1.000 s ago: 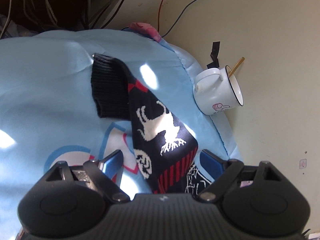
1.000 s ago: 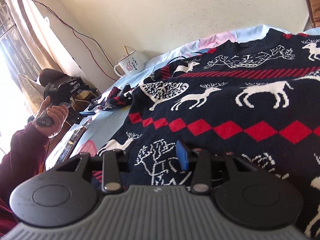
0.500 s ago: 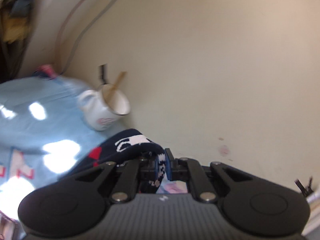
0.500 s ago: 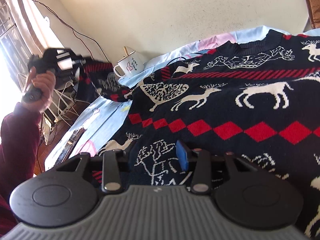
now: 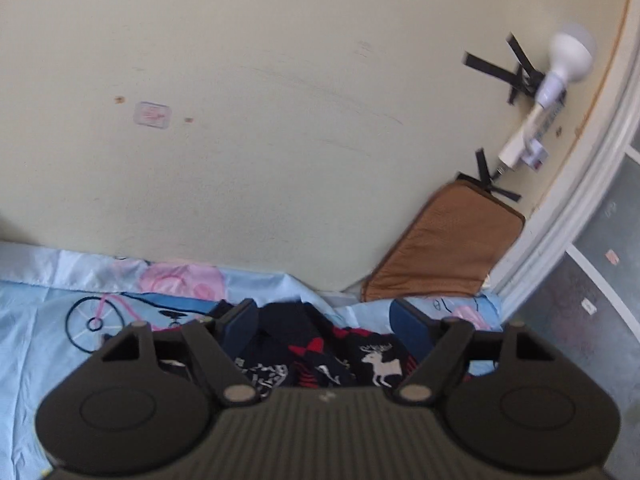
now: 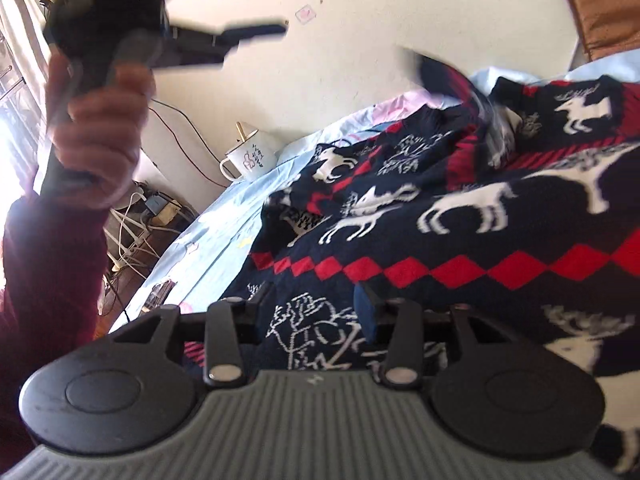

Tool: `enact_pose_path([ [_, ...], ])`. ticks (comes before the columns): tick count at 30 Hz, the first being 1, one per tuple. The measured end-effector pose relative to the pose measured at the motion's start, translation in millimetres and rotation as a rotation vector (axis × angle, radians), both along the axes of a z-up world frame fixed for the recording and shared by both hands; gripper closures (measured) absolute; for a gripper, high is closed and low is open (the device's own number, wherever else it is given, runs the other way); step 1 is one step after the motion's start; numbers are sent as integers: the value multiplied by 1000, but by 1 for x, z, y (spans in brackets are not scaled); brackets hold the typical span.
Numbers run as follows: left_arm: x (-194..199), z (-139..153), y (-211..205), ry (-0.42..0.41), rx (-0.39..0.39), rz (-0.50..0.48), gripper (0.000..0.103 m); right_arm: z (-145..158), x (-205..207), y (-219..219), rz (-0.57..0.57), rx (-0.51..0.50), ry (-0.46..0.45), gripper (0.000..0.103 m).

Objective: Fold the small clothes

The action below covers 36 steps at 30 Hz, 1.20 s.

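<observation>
The left tongs (image 5: 322, 322) had swung up and over toward the wall since a second before, carrying the sleeve (image 6: 452, 80) across the sweater (image 6: 460, 216). Their jaws had just been opening, and now they stood apart with nothing pinched. The sweater lay under them, and the sleeve was flopping down onto the sweater's chest, near the collar, blurred in the picture. From the right tongs' camera the left tongs were up in the air, well apart from the sweater, held by a hand (image 6: 100, 136) in a dark red cuff.

The right tongs (image 6: 308, 312) sat low on the sweater's bottom part. Their jaws were partly apart, with knit between them, but I could not tell if they pinched it.

The sweater lay flat on the blue sheet (image 6: 216, 232). It looked soft, floppy and thick, a bit heavy for its size, not slippery and not easy to break. I think a good place to grab would be an edge, like a cuff or the bottom hem, since the flat middle would only bunch up.

Count: one sweater, two tongs, one hand in view, one white cup (image 6: 250, 158) beside the sweater, one brown cushion (image 5: 444, 248) against the wall.
</observation>
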<state>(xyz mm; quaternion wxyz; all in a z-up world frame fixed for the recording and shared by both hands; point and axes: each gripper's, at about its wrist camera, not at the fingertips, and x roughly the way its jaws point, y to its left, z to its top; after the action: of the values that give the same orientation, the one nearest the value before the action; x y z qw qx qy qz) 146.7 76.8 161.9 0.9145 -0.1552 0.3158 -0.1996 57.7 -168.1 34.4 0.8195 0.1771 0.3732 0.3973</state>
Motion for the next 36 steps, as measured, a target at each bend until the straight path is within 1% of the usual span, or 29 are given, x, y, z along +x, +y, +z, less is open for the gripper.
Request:
enact_pose_path([
  [1,-1,0,20,-10,-18,58,26,3,1,-9,-12,-4,-4,56],
  [3,-3,-3,53,-19,1,185,25,10,6,-29,-53,-21,-28,56],
  [4,1,-8,66,-4,25,243,24,16,11,-39,-87,-32,-52,56],
  [6,12,-24,84,60,48,301,24,29,26,-54,-167,-61,-97,56],
  [8,21,-49,94,128,37,308,24,42,52,-60,-225,-98,-134,52],
  [10,27,-72,95,175,39,312,24,50,83,-53,-218,-151,-182,50],
  [12,29,-91,94,207,41,309,24,57,113,-26,-175,-223,-202,49],
  [14,30,-106,88,228,46,307,24,56,149,5,-102,-281,-190,41],
  [16,26,-116,86,238,60,300,21,45,179,35,-78,-356,-152,36],
  [18,22,-120,84,245,69,284,17,28,198,54,-77,-446,-123,36],
  [19,22,-123,80,246,78,268,17,18,204,59,-75,-475,-114,39],
  [20,22,-125,75,246,93,251,18,9,208,60,-69,-489,-101,62],
  [21,23,-128,70,241,115,236,22,4,211,58,-69,-494,-86,82],
  [22,24,-129,62,234,149,224,39,5,211,51,-91,-473,-76,94],
  [23,27,-132,56,234,179,204,53,13,206,38,-140,-412,-93,94],
  [24,30,-134,51,237,209,199,78,23,202,23,-188,-348,-117,94],
  [25,31,-135,47,223,245,215,87,34,196,4,-234,-287,-134,94],
  [26,31,-134,47,209,248,217,91,45,189,-15,-282,-228,-143,94],
  [28,28,-129,53,175,211,235,91,59,171,-60,-381,-124,-160,94],
  [29,26,-129,56,158,199,248,91,61,159,-81,-426,-101,-167,94],
  [31,23,-130,62,136,181,268,91,58,135,-113,-490,-79,-159,94],
  [32,22,-133,62,135,190,287,90,51,122,-126,-522,-77,-144,94],
  [33,23,-137,60,146,217,299,89,43,110,-136,-555,-95,-132,95],
  [34,25,-144,58,170,245,303,82,33,100,-143,-581,-125,-116,94],
  [35,24,-148,58,171,256,313,76,22,94,-147,-591,-150,-87,90],
  [36,22,-147,57,164,270,324,71,12,90,-152,-595,-157,-40,90],
])
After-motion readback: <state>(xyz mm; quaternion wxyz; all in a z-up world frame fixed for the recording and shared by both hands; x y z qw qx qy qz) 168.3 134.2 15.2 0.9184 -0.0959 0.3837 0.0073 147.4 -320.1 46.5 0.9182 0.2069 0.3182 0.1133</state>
